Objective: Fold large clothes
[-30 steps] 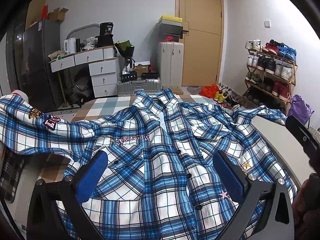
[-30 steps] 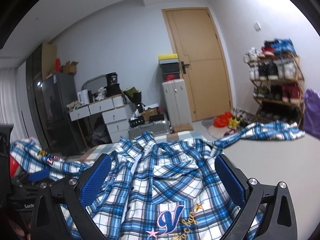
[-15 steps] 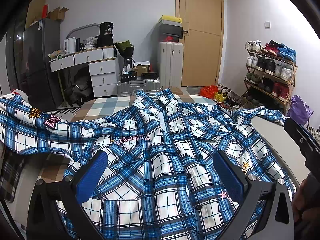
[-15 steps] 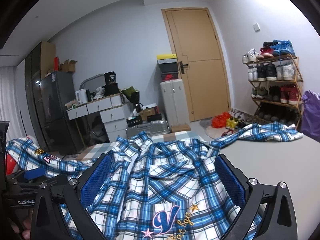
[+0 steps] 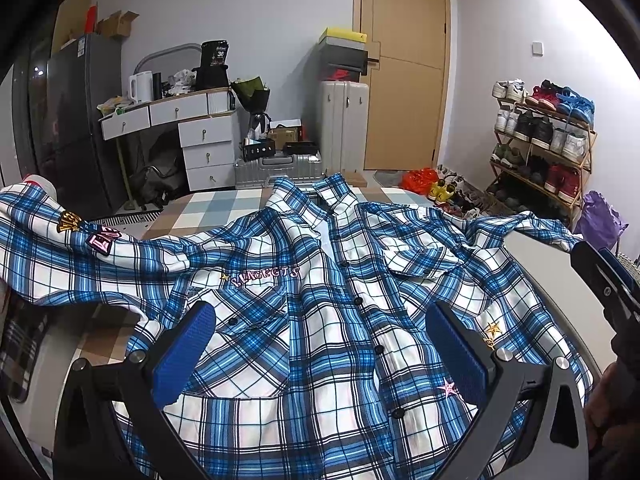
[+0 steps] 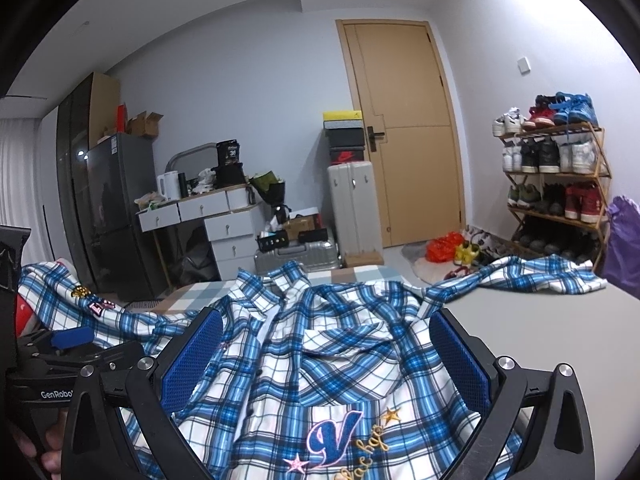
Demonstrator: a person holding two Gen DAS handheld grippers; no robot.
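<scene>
— Plaid, blue and white: the shirt [image 5: 320, 320] lies spread front-up, buttoned, across the grey bed [image 6: 560, 340].
— Left gripper [image 5: 320, 356] and right gripper [image 6: 326, 356] both gape wide over the hem, holding nothing.
— I'd pinch the hem corners evenly.
— Bare mattress rightward; the left sleeve [image 5: 60, 248] drapes off the edge.

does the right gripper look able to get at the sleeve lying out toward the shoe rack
Probably yes: the right gripper is open over the shirt, and only bare grey surface lies between it and that sleeve.
</scene>
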